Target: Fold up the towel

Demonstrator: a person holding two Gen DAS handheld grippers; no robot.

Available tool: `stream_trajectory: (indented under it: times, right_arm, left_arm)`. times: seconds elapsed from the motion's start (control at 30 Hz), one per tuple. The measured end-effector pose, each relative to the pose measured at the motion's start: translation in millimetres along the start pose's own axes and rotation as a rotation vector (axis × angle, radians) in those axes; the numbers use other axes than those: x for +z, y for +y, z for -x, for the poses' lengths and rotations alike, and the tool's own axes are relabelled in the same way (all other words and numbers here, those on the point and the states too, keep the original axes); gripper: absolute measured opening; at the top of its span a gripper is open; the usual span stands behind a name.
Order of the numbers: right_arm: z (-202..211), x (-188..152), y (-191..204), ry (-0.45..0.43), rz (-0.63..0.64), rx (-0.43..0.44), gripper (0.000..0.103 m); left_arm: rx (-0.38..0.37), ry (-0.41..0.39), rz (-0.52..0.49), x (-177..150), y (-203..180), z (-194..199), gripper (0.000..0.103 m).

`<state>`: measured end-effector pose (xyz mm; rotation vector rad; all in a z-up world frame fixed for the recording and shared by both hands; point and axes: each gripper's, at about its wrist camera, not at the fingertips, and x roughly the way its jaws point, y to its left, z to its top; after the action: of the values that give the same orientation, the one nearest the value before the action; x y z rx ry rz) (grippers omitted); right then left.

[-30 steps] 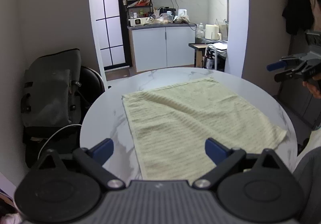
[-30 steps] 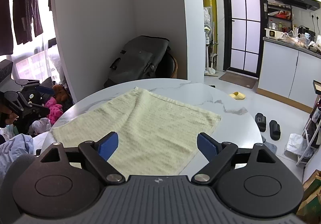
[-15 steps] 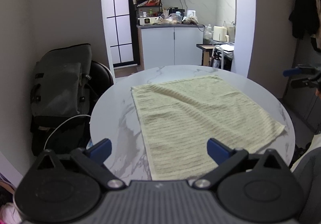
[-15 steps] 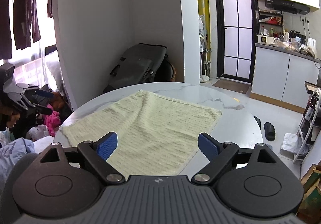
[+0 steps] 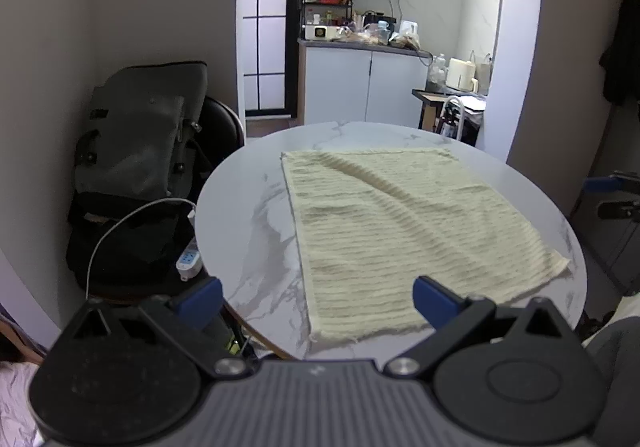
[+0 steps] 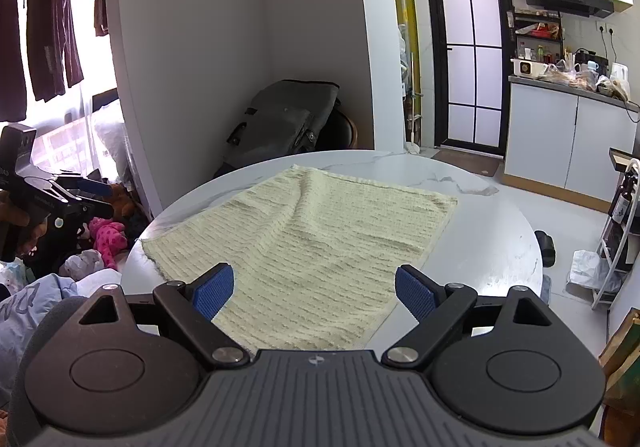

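A pale yellow ribbed towel [image 5: 400, 227] lies spread flat on the round white marble table [image 5: 248, 215], with a soft crease running across its far half. My left gripper [image 5: 316, 299] hovers open just off the table's near rim, in front of the towel's near left corner, with nothing between its blue pads. My right gripper [image 6: 314, 289] is open too, above another edge of the towel [image 6: 312, 243], and holds nothing. Each gripper shows in the other's view: the right gripper [image 5: 612, 195] at the far right, the left gripper [image 6: 80, 199] at the far left.
A grey backpack [image 5: 140, 135] sits on a dark chair beside the table, with a power strip [image 5: 188, 261] and white cable below it. Toys and clothes [image 6: 108, 239] lie on the floor at left. Slippers [image 6: 546, 243] and a white rack [image 6: 616, 239] are at the right.
Both views have slid sideways along the table. The left gripper has drawn back, so the towel's near edge and the table rim now show. The towel lies unmoved and both grippers stay open.
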<state>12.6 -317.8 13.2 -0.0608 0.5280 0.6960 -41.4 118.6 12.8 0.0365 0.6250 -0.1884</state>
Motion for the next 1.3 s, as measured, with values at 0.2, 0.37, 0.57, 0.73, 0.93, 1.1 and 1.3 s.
stream_trajectory:
  times: [0.2, 0.37, 0.57, 0.73, 0.93, 1.1, 1.3]
  right_arm:
    - [2.6, -5.0, 3.5, 0.011, 0.0, -0.007, 0.091]
    - [3.5, -6.9, 6.3, 0.011, 0.002, -0.006, 0.091]
    - [4.1, -10.7, 10.3, 0.007, 0.005, -0.004, 0.091]
    - [5.0, -13.8, 11.9, 0.001, 0.0, -0.003, 0.091]
    - [3.5, -16.0, 14.7, 0.014, 0.007, 0.001, 0.091]
    - [2.9, -20.3, 14.9, 0.023, 0.005, 0.003, 0.091]
    - [-0.9, -24.4, 15.3, 0.04, 0.001, -0.003, 0.091]
  left_arm:
    - [-0.005, -0.015, -0.002, -4.5, 4.3, -2.2, 0.103]
    - [-0.011, -0.013, -0.022, -7.2, 4.7, -2.1, 0.103]
    - [-0.027, -0.017, -0.038, -9.6, 0.3, -1.0, 0.103]
    - [-0.045, -0.018, -0.036, -7.6, -0.4, 0.0, 0.103]
    - [-0.047, -0.023, -0.05, -5.2, -2.2, -0.3, 0.103]
    - [-0.056, -0.027, -0.066, -9.6, -5.1, -0.5, 0.103]
    - [-0.041, 0.008, -0.072, -13.2, -10.3, -12.9, 0.103]
